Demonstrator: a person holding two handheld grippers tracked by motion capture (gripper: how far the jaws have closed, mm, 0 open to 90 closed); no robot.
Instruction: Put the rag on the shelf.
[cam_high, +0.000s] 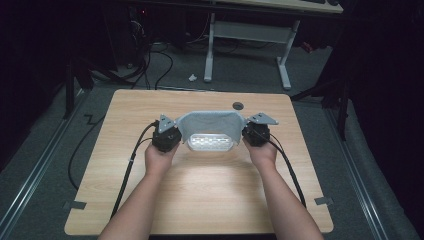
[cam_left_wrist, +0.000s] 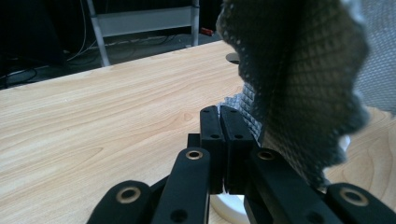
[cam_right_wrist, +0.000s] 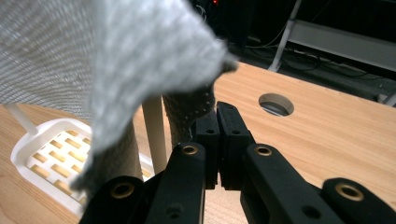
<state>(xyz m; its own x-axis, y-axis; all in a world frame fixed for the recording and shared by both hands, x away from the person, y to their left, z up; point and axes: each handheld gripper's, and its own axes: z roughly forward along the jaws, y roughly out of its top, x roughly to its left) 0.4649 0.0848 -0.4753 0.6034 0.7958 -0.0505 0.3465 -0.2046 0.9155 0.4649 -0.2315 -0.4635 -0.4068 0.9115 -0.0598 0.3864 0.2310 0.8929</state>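
Left gripper (cam_high: 166, 136): held in the person's left hand (cam_high: 159, 159); its jaws are pressed together on one end of the grey mesh cloth (cam_high: 209, 122), which rises just past the jaw tips and hangs to their right in the left gripper view.
Right gripper (cam_high: 256, 132): held in the right hand (cam_high: 262, 152); its jaws are pinched on the other end of the cloth, a fold of it standing right at the jaw tips (the rest drapes up and to their left in the right gripper view).
Mesh cloth: stretched between the two sets of jaws, sagging slightly in the middle, lifted off the table (cam_high: 125, 175).
White slotted tray (cam_high: 210, 142): lies on the table between and below the jaws, under the cloth's near edge; a white upright part of it stands just left of the right jaws.
Round hole (cam_high: 238, 105): in the table beyond the cloth, ahead and right of the right jaws.
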